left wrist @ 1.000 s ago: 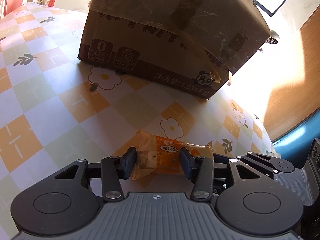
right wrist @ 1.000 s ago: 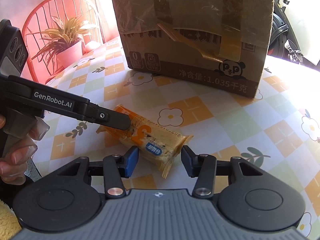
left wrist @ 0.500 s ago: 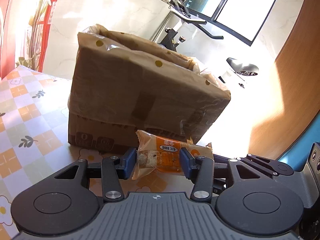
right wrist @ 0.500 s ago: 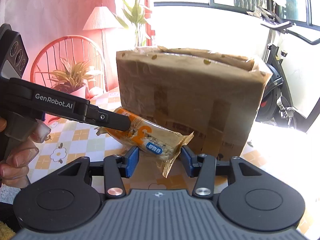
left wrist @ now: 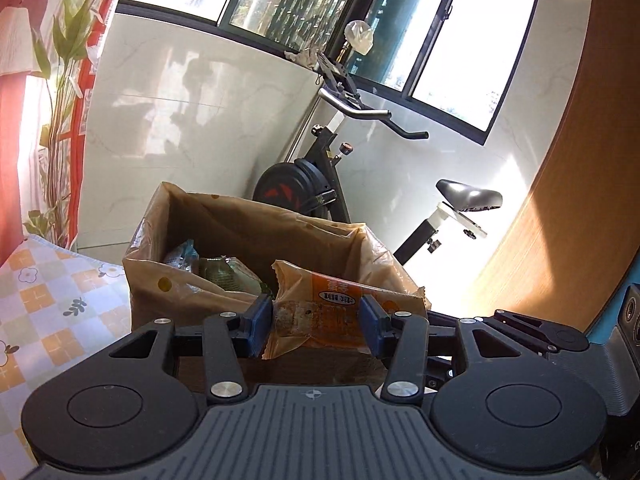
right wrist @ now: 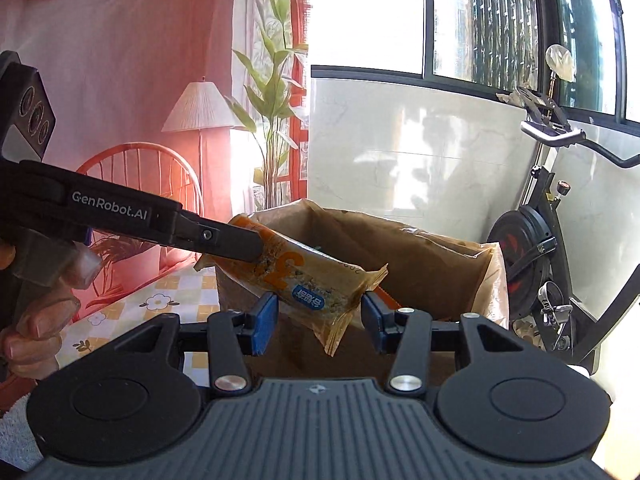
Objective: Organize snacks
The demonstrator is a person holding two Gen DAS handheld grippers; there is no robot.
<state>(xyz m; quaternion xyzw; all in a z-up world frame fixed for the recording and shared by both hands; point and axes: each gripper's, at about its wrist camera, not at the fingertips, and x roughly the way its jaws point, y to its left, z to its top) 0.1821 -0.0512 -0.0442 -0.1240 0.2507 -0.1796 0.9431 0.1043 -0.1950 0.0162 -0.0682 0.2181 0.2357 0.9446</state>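
Both grippers, left (left wrist: 316, 322) and right (right wrist: 318, 318), pinch one snack bar (right wrist: 304, 280); carry level past lined carton (left wrist: 256, 240) near rim, release together.

Home living room: exercise bike (left wrist: 320, 184) by the window (left wrist: 472, 36), floor lamp (right wrist: 198, 110), wicker chair (right wrist: 140, 168), tall potted plant (right wrist: 272, 100), flowered tablecloth (left wrist: 52, 300).

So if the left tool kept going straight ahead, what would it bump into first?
Probably the lined cardboard box just beyond the snack pack that the left tool holds; the depth is hard to judge.
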